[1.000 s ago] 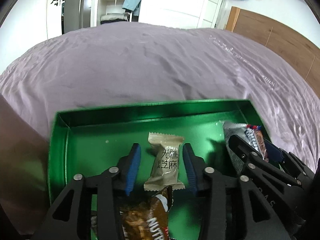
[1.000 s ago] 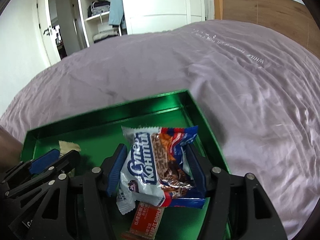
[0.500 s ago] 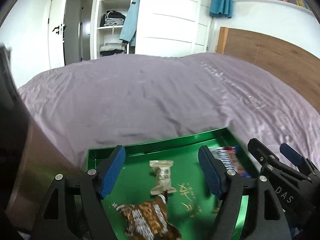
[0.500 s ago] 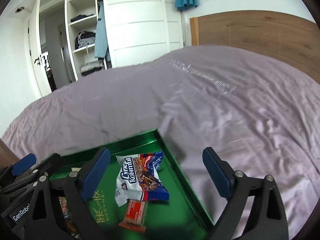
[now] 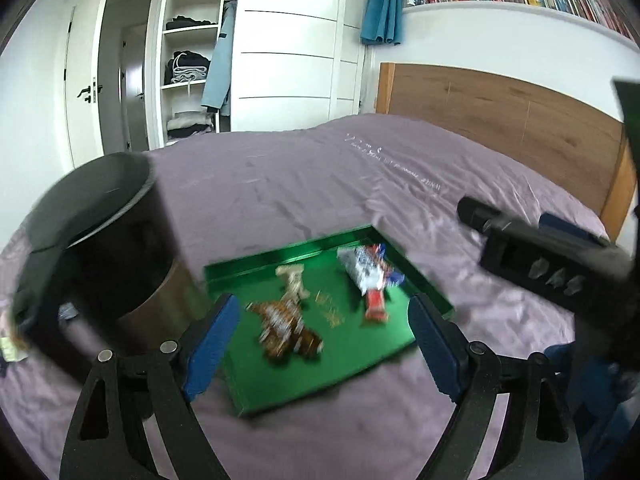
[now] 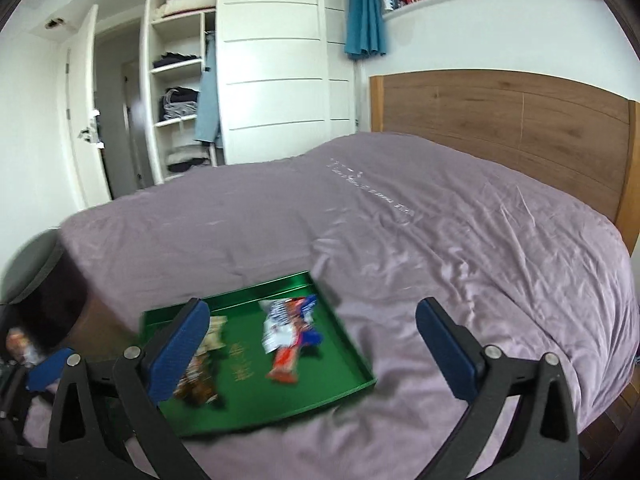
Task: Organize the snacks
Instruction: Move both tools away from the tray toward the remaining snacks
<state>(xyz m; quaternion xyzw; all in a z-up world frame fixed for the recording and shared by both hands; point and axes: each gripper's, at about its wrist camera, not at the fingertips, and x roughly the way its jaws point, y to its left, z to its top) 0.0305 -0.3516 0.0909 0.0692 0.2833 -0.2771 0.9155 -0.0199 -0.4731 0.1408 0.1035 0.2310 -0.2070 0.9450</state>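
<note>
Where wardrobe stands, purple bedspread, headboard

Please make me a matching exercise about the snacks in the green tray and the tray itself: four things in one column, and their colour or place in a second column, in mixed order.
Things:
1. green tray
2. beige snack
3. brown snack
4. white and blue snack

Descriptions:
A. lies at the near left of the tray floor, glossy wrapper
B. rests on the purple bed cover
C. lies by the tray's right wall, above a small red packet
D. pale packet toward the far wall, just beyond the brown one

Pairs: 1-B, 2-D, 3-A, 4-C
</note>
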